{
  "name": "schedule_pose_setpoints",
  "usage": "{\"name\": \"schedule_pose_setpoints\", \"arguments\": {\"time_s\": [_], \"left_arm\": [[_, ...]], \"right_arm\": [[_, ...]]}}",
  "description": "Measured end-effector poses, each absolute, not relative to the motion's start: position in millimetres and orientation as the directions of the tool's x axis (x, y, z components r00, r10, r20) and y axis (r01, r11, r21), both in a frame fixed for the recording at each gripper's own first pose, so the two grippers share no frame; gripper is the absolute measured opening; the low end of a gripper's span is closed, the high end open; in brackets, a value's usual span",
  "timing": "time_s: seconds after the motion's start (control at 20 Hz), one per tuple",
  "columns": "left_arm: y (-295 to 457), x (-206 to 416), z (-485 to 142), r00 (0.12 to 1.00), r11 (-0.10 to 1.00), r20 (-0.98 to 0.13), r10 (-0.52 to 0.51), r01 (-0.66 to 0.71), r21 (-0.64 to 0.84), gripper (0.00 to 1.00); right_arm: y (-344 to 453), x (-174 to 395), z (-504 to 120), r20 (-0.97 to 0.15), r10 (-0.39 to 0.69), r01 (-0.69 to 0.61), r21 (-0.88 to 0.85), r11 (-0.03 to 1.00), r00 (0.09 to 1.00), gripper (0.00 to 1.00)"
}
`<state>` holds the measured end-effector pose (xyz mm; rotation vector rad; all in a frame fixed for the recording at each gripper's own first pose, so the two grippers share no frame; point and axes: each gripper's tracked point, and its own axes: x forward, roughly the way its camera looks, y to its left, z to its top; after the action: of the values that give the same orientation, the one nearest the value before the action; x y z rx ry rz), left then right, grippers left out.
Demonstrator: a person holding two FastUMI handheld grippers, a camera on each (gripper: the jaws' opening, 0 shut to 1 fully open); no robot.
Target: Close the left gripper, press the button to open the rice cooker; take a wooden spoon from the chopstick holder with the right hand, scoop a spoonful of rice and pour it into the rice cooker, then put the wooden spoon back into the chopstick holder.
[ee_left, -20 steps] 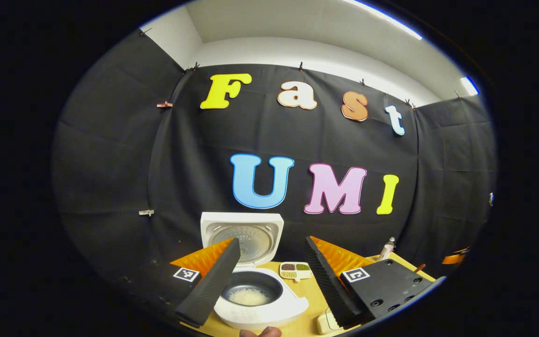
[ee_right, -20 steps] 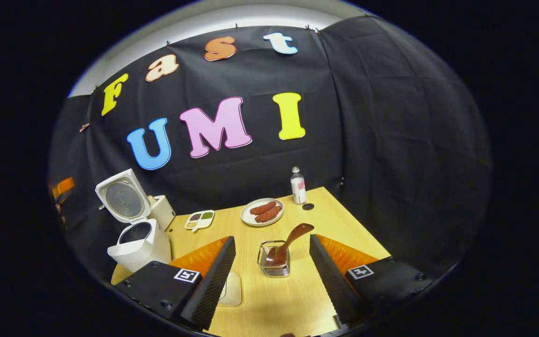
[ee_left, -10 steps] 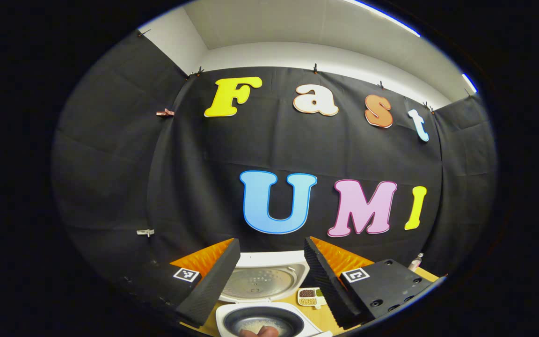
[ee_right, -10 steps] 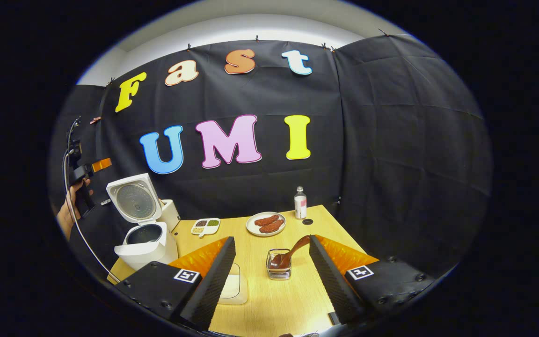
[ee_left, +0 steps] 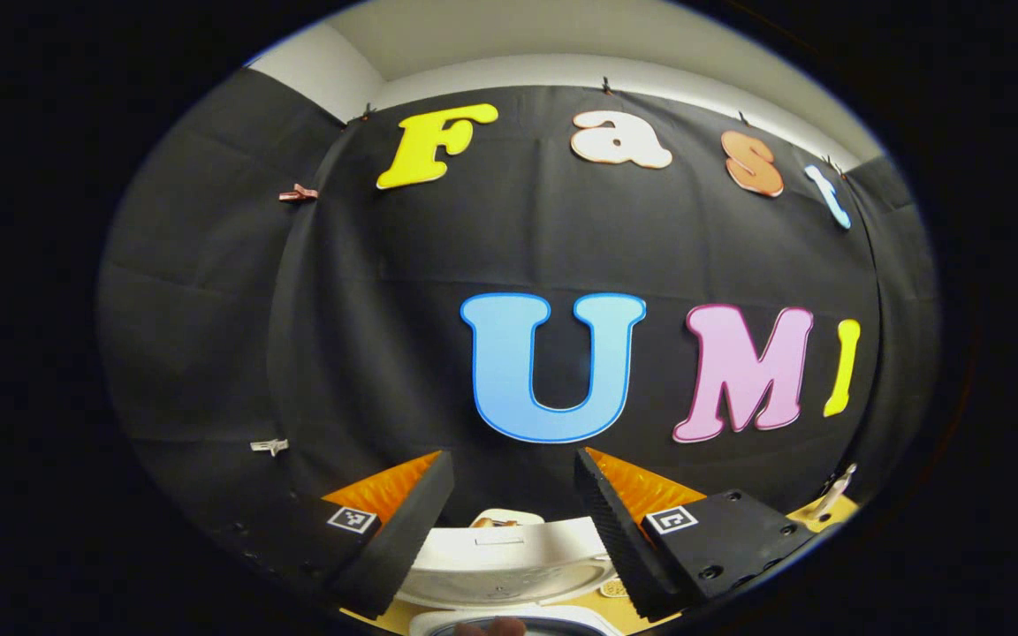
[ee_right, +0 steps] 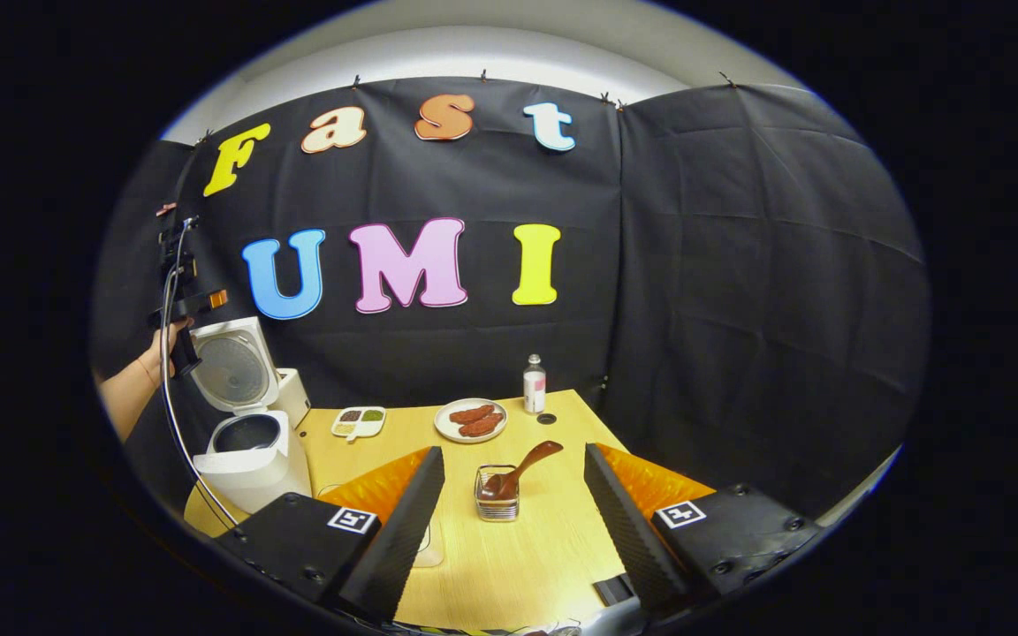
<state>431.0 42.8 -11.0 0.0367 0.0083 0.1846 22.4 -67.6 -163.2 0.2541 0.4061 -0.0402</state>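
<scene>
The right claw [ee_right: 513,521] hangs over the table [ee_right: 518,565] with its jaws spread wide and nothing between them. Beyond the gap, the holder [ee_right: 496,495] stands on the table with the spoon [ee_right: 522,468] in it, bowl down, handle leaning up to the right. The cooker [ee_right: 248,450] stands at the table's left edge with its lid [ee_right: 231,367] raised, the dark pot showing. A white box [ee_right: 295,395] sits behind it. Farther back lie a small divided dish [ee_right: 359,421], a plate [ee_right: 471,420] of brown pieces and a bottle [ee_right: 534,384].

In the left gripper view, the left claw [ee_left: 509,521] is also wide open and empty, pointing at the wall, with the lid [ee_left: 509,561] low between its fingers. In the right gripper view, that claw [ee_right: 182,291] is held by a hand [ee_right: 160,344] beside and above the lid, a cable [ee_right: 169,424] trailing down from it
</scene>
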Motion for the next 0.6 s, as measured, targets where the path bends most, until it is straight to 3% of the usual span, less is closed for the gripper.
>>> {"name": "schedule_pose_setpoints", "arguments": {"time_s": [0.25, 0.6], "left_arm": [[47.5, 459.1, -51.8, 0.975, 0.98, -0.118, 0.189, -0.179, 0.086, 0.95], [43.3, 436.6, -58.1, 0.975, 0.983, -0.123, 0.184, -0.18, 0.045, 0.98]], "right_arm": [[-87.9, 8.6, -163.4, -0.41, -0.059, 0.152, 0.199, 0.968, 0.91, 0.99], [-112.0, 1.4, -158.1, -0.404, -0.107, 0.212, 0.224, 0.951, 0.909, 0.98]]}}
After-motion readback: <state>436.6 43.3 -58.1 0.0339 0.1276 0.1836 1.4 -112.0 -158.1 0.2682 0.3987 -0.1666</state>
